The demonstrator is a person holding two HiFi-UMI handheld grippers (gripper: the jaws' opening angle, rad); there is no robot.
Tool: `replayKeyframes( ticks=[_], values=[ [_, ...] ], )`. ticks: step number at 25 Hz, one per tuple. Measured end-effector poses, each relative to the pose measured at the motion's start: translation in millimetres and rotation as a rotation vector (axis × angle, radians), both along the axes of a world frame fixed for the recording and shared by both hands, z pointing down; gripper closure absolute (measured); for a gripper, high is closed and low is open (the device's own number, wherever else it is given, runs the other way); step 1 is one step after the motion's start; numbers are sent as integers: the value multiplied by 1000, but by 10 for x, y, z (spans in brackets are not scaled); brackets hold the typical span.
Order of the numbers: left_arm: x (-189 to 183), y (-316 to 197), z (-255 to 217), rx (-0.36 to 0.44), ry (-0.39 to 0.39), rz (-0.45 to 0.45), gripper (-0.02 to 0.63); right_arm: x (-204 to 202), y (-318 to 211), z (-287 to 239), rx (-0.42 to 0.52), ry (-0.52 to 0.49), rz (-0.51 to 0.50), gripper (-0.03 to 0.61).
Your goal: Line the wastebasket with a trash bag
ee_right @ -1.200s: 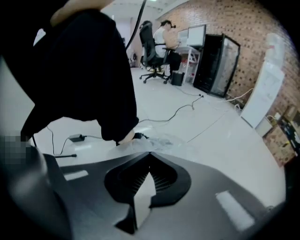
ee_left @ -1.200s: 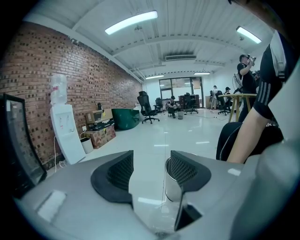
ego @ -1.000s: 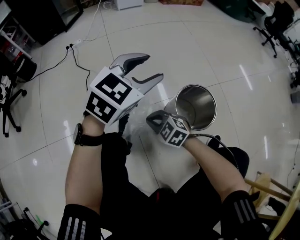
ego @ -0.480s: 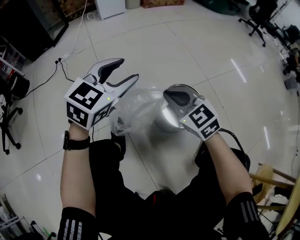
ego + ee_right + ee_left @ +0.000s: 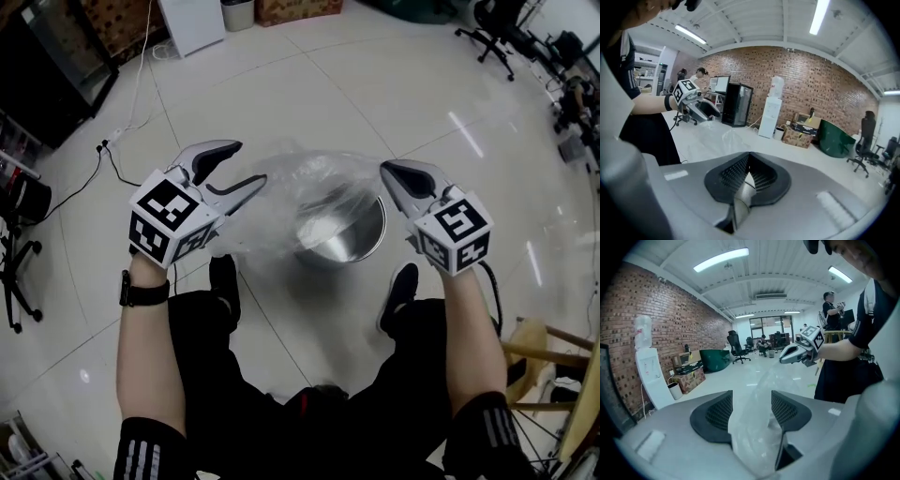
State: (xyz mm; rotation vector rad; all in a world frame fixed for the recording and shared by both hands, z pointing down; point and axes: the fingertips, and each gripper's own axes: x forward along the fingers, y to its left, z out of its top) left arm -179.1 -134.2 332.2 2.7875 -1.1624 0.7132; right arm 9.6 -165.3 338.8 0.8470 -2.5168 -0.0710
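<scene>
Above wastebasket point(image 5: 349, 240) rim — trash bag point(image 5: 309, 185) stretched | right gripper point(image 5: 391, 170) clamps edge

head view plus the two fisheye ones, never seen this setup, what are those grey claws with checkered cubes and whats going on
There is no robot here. A person holds a two-jaw hand tool in each hand, and the patterned cubes are part of the tools. The head view comes from a camera on the person's head, looking down. The other two come from cameras riding on each tool, looking along its jaws. The left gripper has its jaws apart, with a clear bag running through the gap. The right gripper is shut on the bag's other side. The bag is spread between them above a metal wastebasket, which stands on the tiled floor by the person's feet.
</scene>
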Motion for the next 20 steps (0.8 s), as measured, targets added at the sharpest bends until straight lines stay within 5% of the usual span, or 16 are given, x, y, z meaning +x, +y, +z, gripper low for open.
replayKeyframes(
  ticks=[11,20],
  values=[
    [486,-166,392,-118,-119,67,328,1011,9,161,-172,36,113,572],
    [998,-262,1032,-183,-392,147,297,1311,461,586,-413,117,-48,571]
  ],
)
